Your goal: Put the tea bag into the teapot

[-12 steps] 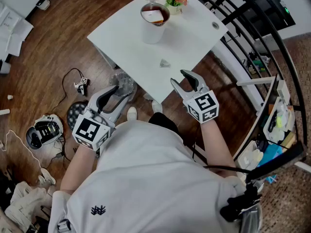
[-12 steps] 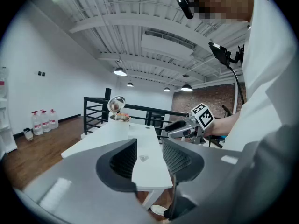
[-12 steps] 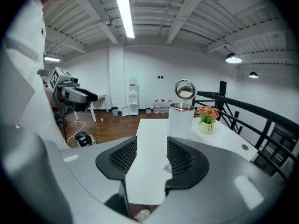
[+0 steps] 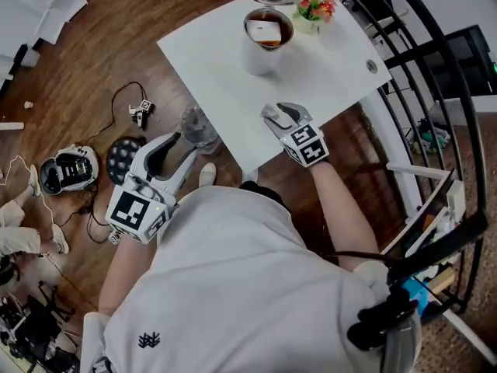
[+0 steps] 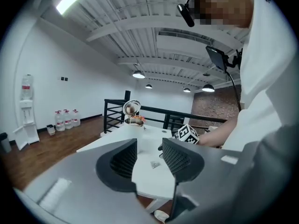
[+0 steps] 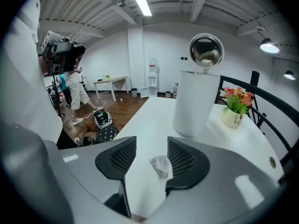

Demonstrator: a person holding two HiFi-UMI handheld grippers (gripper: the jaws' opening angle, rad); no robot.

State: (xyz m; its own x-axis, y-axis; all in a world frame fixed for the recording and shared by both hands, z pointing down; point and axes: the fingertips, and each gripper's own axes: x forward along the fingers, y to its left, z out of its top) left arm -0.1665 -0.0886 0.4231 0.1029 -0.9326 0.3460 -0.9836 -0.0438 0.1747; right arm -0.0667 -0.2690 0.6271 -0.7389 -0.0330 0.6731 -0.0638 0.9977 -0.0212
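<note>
Jaws spread on the left tool (image 4: pixel 177 148), nothing between them, as it hangs off the edge of the surface (image 4: pixel 210 61), out over the floor (image 4: pixel 101 68). Across to the right tool (image 6: pixel 152 160): low over the surface, jaws wide apart, and the tea bag (image 6: pixel 160 164) lies flat between them, closer to the right-hand jaw, not pinched. Beyond stands the white teapot (image 6: pixel 196 104), lid (image 6: pixel 205 50) tipped up. Flowers (image 6: pixel 237 99) sit just beside it, far right.
</note>
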